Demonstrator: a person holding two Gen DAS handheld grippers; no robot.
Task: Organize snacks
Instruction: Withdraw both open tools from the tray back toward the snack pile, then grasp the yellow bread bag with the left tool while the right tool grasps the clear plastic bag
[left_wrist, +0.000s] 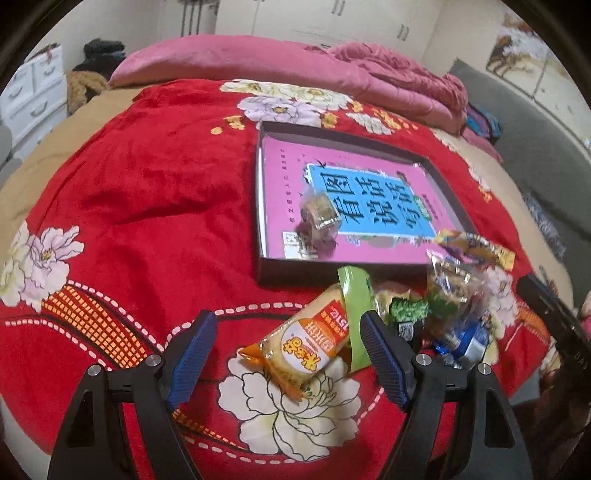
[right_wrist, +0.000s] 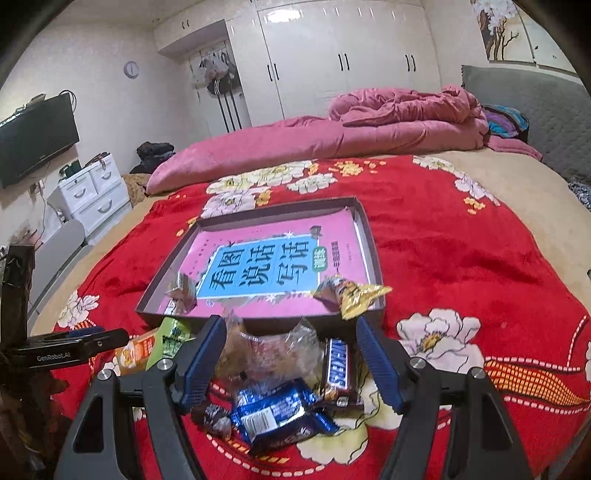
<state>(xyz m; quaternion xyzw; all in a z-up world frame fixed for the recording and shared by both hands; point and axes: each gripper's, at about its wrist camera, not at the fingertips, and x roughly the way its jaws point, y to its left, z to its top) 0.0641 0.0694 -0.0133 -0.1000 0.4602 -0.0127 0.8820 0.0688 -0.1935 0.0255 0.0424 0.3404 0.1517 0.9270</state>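
— Where are the claws?
— Left claw (left_wrist: 291, 354) gapes low over an orange snack packet (left_wrist: 303, 347) on the bed (left_wrist: 147, 177); right claw (right_wrist: 291, 354) spreads wide above the snack pile (right_wrist: 280, 387), gripping nothing, near the tray's (right_wrist: 373, 251) front edge.

Shallow dark box (left_wrist: 317, 129), open on the red bedspread, lined with a pink book carrying a blue label. Inside, near the front left corner, one small candy in a clear wrapper (left_wrist: 320, 213), lying on its side. Over the front right corner, a yellow-and-orange snack packet (right_wrist: 351, 291), draped across the rim. Just in front of the box, a loose heap: orange-and-yellow cracker pack (left_wrist: 306, 343) lying flat and slanted, green packet (left_wrist: 354, 306) beside it, crumpled clear bag (right_wrist: 273, 347), brown chocolate bar (right_wrist: 338, 363) pointing toward the box, blue foil pack (right_wrist: 275, 411) nearest, small dark wrapped sweet (right_wrist: 214, 415) at its left.
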